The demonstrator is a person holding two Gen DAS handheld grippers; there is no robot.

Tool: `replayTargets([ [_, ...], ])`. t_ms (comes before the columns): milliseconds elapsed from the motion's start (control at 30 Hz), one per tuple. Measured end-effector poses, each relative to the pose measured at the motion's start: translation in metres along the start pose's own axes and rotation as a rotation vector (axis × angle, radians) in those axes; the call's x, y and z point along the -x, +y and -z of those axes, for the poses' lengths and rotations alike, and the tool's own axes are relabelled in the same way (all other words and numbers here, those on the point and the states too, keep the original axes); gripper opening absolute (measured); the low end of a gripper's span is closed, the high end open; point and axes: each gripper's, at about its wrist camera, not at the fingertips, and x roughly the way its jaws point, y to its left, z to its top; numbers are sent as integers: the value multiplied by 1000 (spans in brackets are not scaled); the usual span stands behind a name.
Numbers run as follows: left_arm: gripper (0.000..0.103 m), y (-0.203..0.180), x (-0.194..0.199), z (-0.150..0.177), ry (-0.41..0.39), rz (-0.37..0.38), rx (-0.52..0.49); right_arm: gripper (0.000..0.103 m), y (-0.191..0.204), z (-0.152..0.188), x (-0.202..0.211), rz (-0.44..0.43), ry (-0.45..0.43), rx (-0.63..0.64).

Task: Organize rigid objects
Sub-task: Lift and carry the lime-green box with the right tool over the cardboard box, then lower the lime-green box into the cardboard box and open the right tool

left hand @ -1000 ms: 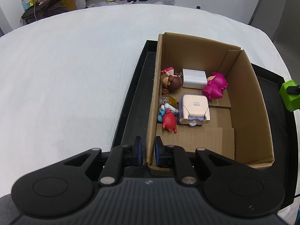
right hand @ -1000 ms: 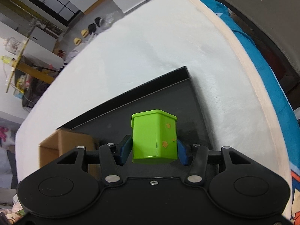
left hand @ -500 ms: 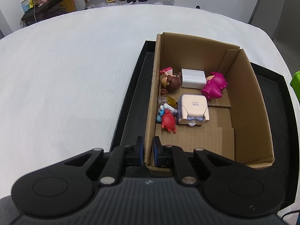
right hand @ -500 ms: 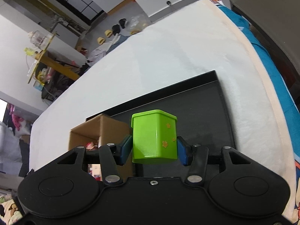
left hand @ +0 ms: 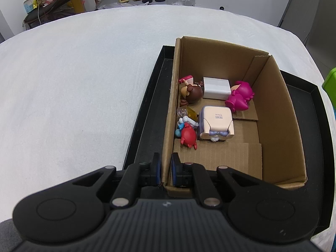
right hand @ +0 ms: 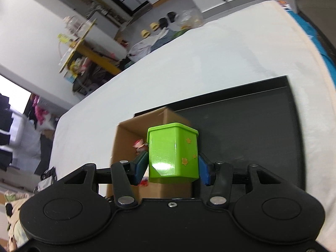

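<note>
A cardboard box (left hand: 279, 130) stands on a black tray (left hand: 147, 115) and holds several toys: a magenta figure (left hand: 239, 98), a white block (left hand: 216, 88), a brown figure (left hand: 193, 93), a red figure (left hand: 189, 135) and a pale box-shaped toy (left hand: 217, 124). My left gripper (left hand: 166, 170) is shut on the box's near left corner wall. My right gripper (right hand: 172, 167) is shut on a green square cup (right hand: 173, 150) with yellow stars, held in the air above the box (right hand: 130, 138) and tray (right hand: 252, 130). The cup's edge shows at the far right of the left wrist view (left hand: 330, 88).
The tray lies on a white cloth-covered table (left hand: 73, 84). The table's right edge, with blue fabric (right hand: 310, 29), is near the tray. Shelves, slippers and clutter stand on the floor beyond the table.
My right gripper has lifted the green cup and swung it left, so the box now lies under it. The left gripper has kept its hold on the box corner.
</note>
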Motion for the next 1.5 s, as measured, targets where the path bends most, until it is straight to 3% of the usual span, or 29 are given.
replayTargets([
  [267,10,2,0,1,-5,13,6,50,29,5,-16,-40,18,44],
  [900,9,6,2,2,-12,43,16,50,63,19,-40,22,39,116],
  [1167,10,11,2,-1,1,66,35,50,83,24,-57,101,56,193],
  [1367,10,12,3,-1,3,82,39,50,100,30,-77,242,63,272],
  [1500,10,14,2,-1,6,92,49,51,103,32,-79,285,69,300],
])
